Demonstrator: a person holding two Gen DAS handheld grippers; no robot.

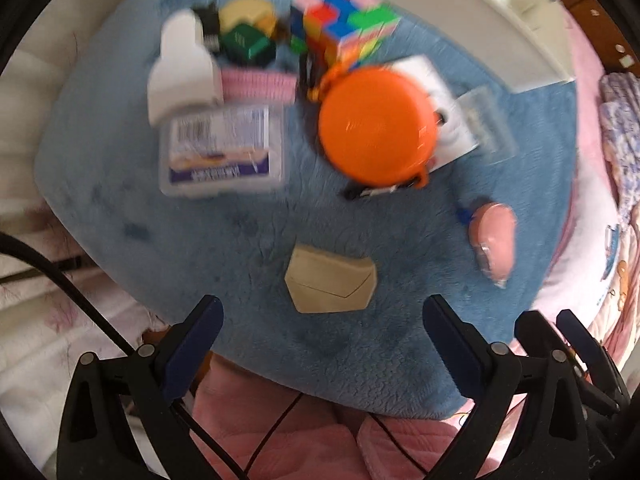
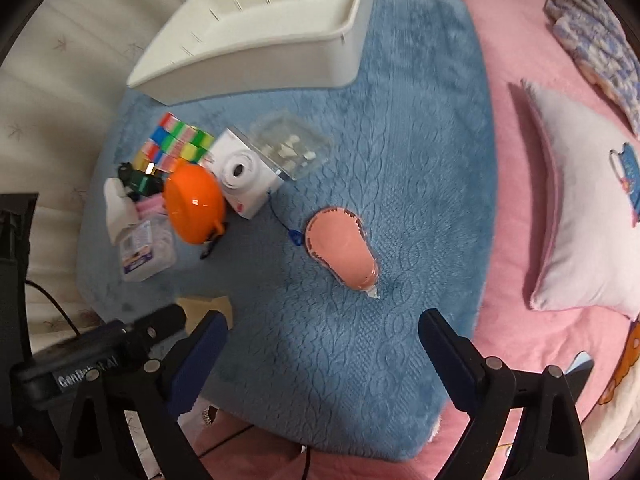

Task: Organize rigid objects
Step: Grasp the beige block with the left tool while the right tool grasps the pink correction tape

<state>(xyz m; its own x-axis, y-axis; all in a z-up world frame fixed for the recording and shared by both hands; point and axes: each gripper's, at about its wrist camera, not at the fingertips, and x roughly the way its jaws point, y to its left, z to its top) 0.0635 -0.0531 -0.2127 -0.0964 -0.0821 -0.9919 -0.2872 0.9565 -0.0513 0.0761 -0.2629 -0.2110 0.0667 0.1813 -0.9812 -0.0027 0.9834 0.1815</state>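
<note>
Directly ahead of the left hand-held gripper [image 1: 322,320], jaws apart and empty, lay the tan wooden block [image 1: 331,284], long axis crosswise; the right hand-held gripper [image 2: 322,336], also apart, was farther.

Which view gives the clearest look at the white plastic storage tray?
The right wrist view. There the white plastic storage tray shows whole, with its slotted inner wall and bare floor, standing on the blue fleece mat. The left wrist view catches only a blurred stretch of its wall at the top edge.
</note>
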